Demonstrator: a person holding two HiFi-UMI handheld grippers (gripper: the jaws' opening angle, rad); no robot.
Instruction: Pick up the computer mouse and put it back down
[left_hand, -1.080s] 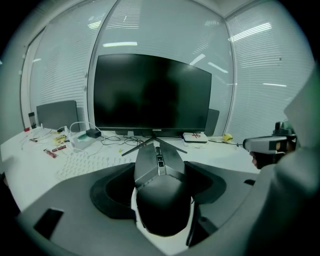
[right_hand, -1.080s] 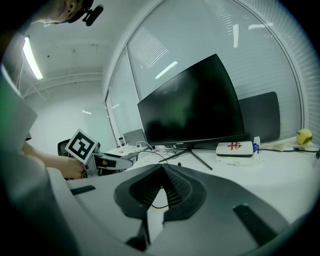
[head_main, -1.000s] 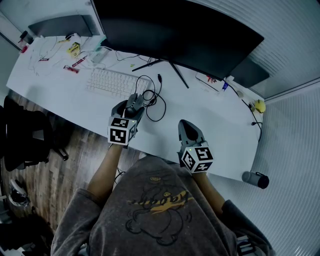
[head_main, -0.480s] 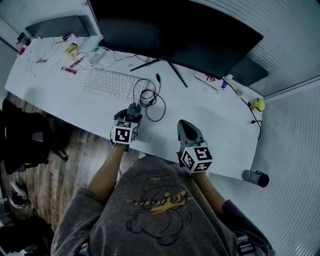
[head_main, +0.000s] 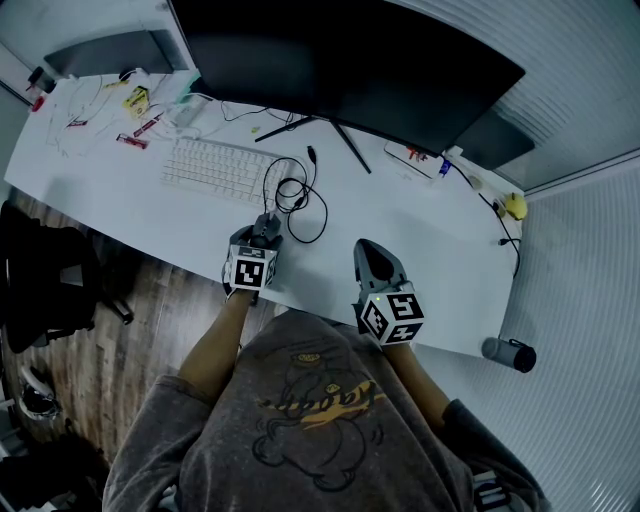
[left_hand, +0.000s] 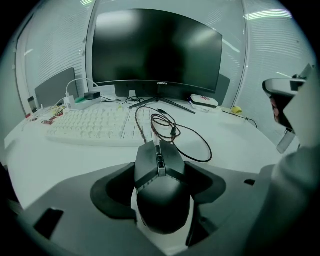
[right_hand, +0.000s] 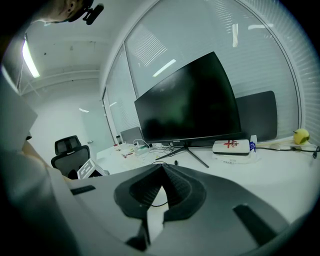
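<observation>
A dark wired computer mouse (left_hand: 162, 205) sits between the jaws of my left gripper (left_hand: 159, 175), which is shut on its sides. Its cable (left_hand: 172, 131) runs forward in a loose coil on the white desk (left_hand: 75, 160). In the head view the left gripper (head_main: 263, 238) holds the mouse (head_main: 266, 224) near the desk's front edge; whether the mouse touches the desk I cannot tell. My right gripper (head_main: 372, 255) hovers to the right over the desk, jaws shut with nothing in them (right_hand: 161, 167).
A white keyboard (head_main: 218, 168) lies left of the cable coil (head_main: 295, 192). A large dark monitor (head_main: 340, 60) on a splayed stand (head_main: 335, 135) fills the back. Small clutter (head_main: 135, 100) sits back left, a white box (head_main: 415, 158) back right. An office chair (head_main: 50, 280) stands left.
My left gripper has drawn the mouse back toward the desk's front edge, away from the keyboard, and the cable has stretched out. The right gripper has stayed put.
</observation>
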